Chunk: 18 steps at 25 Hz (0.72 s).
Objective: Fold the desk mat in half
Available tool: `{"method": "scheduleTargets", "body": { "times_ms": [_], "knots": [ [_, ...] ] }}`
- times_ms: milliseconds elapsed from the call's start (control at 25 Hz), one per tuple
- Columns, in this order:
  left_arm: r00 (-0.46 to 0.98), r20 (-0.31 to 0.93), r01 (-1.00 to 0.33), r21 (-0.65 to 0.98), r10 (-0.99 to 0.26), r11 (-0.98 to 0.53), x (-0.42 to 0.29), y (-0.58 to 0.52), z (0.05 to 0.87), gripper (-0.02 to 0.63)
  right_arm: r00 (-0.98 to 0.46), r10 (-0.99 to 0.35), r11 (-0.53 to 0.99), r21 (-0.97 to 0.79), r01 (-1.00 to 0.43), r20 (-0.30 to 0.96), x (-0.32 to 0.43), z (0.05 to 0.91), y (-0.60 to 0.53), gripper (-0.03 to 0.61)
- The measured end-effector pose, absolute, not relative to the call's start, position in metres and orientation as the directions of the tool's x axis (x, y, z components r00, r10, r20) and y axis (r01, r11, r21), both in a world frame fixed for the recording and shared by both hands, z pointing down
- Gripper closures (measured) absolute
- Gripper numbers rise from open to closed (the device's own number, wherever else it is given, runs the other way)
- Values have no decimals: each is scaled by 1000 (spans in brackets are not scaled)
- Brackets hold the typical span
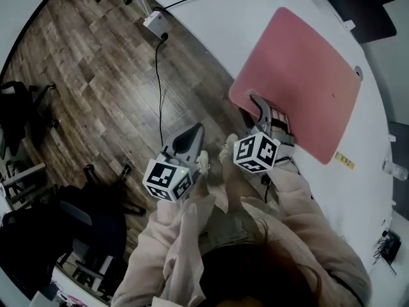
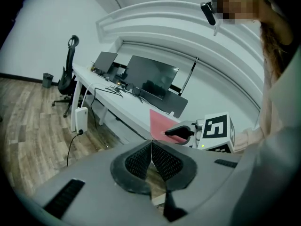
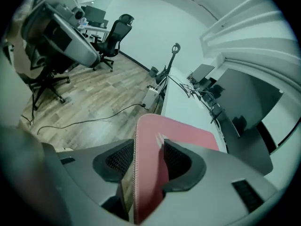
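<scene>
Wood-plank floor occupies the left of the head view, and a white tabletop runs along the right. One pink desk mat lies flat and unfolded on the tabletop, its near left corner reaching the tabletop's edge. The right claw is positioned at that corner. Its jaws stand apart, released, with the mat's stitched edge between them and no clamp evident on it. The left claw is clenched, its pads meeting with nothing between them. It hangs over the floor, left of the right claw and clear of the tabletop. A white power adapter sits by the tabletop's far edge, and a black cable trails from it across the floor towards the person. A dark monitor stands on the tabletop beyond the mat.
</scene>
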<state>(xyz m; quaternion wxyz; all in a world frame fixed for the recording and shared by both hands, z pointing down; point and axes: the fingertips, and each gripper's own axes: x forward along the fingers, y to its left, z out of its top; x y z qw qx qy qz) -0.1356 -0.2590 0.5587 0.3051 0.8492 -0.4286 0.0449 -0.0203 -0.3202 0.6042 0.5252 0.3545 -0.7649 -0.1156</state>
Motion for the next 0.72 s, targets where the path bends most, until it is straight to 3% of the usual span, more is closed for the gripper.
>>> {"method": "scheduleTargets", "body": {
  "times_ms": [200, 400, 520, 720],
  "knots": [
    [615, 350, -764, 487, -706, -424, -140, -263, 568, 584, -171, -686, 707, 594, -384, 707, -22, 605, -325, 379],
    [618, 349, -761, 488, -704, -427, -138, -264, 570, 585, -245, -654, 718, 484, -500, 716, -26, 598, -323, 421],
    [624, 345, -756, 491, -701, -432, -135, -264, 568, 585, -300, -666, 683, 397, -613, 683, -25, 585, -324, 521],
    [630, 340, -754, 484, -698, -444, -131, -262, 562, 584, -307, -685, 655, 374, -656, 661, -22, 572, -327, 543]
  ]
}}
